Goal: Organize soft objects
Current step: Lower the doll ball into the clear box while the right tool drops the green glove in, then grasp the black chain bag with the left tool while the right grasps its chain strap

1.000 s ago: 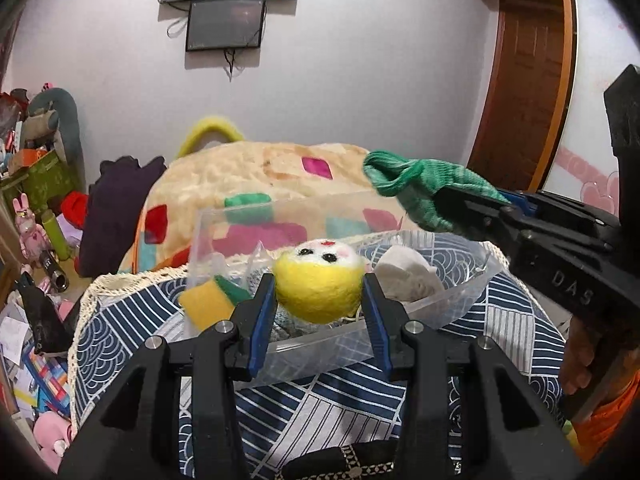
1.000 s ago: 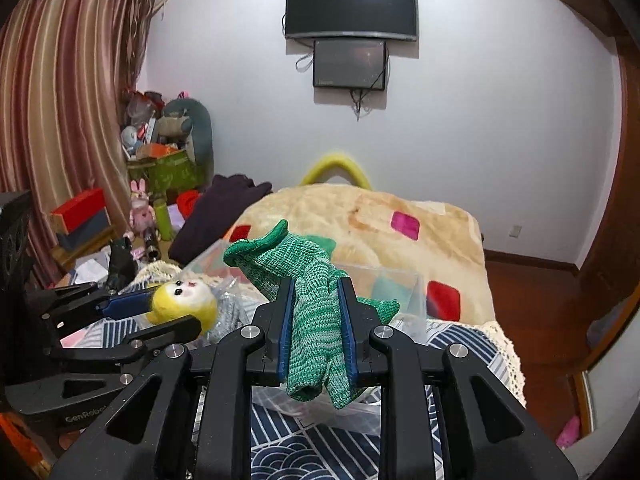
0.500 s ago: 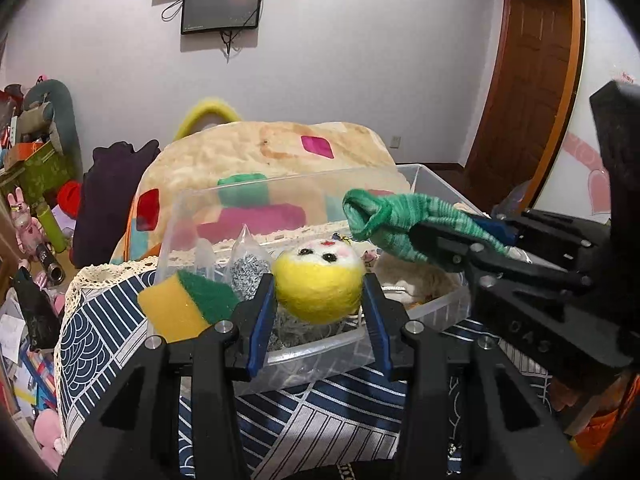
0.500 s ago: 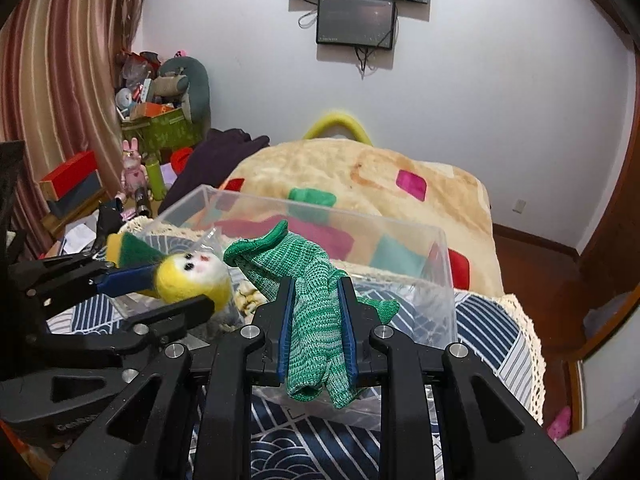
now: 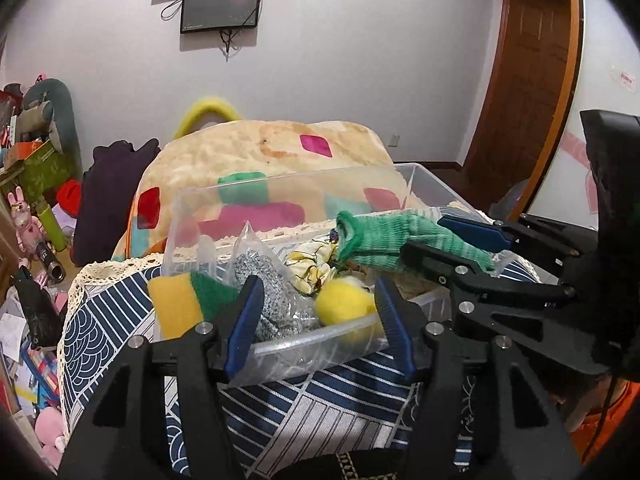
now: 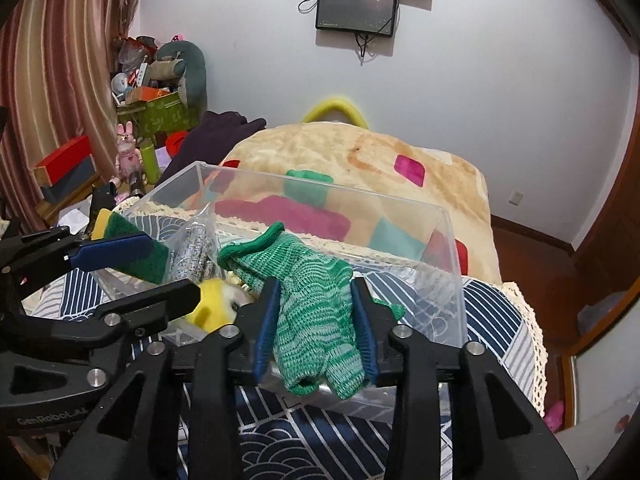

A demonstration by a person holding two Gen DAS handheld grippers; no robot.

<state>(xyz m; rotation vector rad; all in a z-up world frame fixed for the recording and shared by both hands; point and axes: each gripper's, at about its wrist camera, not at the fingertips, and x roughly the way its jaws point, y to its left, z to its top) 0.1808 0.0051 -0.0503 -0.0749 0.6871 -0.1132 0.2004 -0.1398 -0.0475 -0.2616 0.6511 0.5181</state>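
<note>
Yellow ball point(image 5: 345, 305): lies inside the clear box point(image 5: 320, 338), just behind its near wall, between the 2 blue pads of the left gripper point(image 5: 320, 320); it sits nearer the pad at 3 o'clock, and a clear gap shows to the pad at 9 o'clock.
Left gripper jaws: spread apart, gripping nothing; whether the right-hand pad touches the ball I cannot tell.
Left gripper pose: level, pointing toward 12 o'clock, fingers reaching over the near rim of the box; in the right wrist view it comes in from 9 o'clock.
Green glove point(image 6: 312, 300): sits between the pads of the right gripper point(image 6: 316, 320), cuff pointing away toward 11 o'clock, its finger ends drooping down at 6 o'clock over the near wall of the box.
Right gripper jaws: partly parted, with both pads against the sides of the glove; how firmly they press I cannot tell.
Right gripper pose: in the left wrist view it enters from 3 o'clock and reaches across the box, the glove's cuff hanging above the box's contents.
Sponge point(image 5: 182, 306): yellow and green, at the box's end near 9 o'clock, leaning on the wall.
Grey scrubber point(image 5: 266, 292): in a plastic bag, inside the box between sponge and ball.
Box: stands on a blue and white patterned cloth point(image 5: 304, 416).
Blanket point(image 5: 272, 152): beige with coloured patches, behind the box at 12 o'clock.
</note>
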